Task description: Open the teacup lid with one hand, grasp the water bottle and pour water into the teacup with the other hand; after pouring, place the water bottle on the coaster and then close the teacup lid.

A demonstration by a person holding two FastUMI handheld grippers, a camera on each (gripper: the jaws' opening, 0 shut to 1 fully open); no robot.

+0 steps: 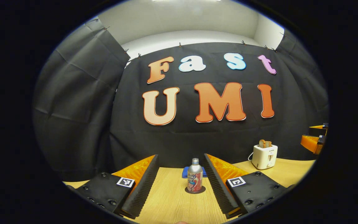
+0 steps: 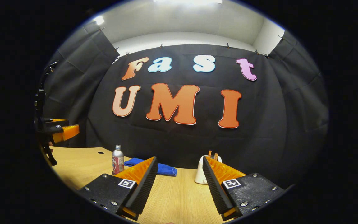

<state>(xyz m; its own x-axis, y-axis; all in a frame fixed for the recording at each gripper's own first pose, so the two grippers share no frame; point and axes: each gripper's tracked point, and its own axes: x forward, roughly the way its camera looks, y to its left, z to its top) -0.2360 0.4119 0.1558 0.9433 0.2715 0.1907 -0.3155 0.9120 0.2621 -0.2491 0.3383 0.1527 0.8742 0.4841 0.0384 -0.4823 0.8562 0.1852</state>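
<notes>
We see bottle point(image 1: 195, 179) upright on coaster point(image 1: 195, 190), blue cloth point(image 1: 185, 172) right behind. Left gripper point(image 1: 181, 183) and right gripper point(image 2: 179, 183) both spread wide, holding nothing. Toaster point(image 1: 264, 156) well off bottle's side.

White toaster point(image 1: 264, 156) and blue cloth point(image 2: 163, 169) on table point(image 1: 172, 199).

This is a staged recording booth, not a lived-in room: black cloth point(image 1: 82, 102) is pinned up as the walls on three sides, with a plain white wall point(image 1: 179, 18) and ceiling light showing above it. A light wooden table point(image 1: 172, 199) stands in front of the cloth. On it sit a few household props: a white toaster point(image 1: 264, 156) with bread in it, a metal bottle point(image 1: 195, 179) on a dark coaster point(image 1: 204, 189), and a folded blue cloth point(image 2: 163, 169).
</notes>
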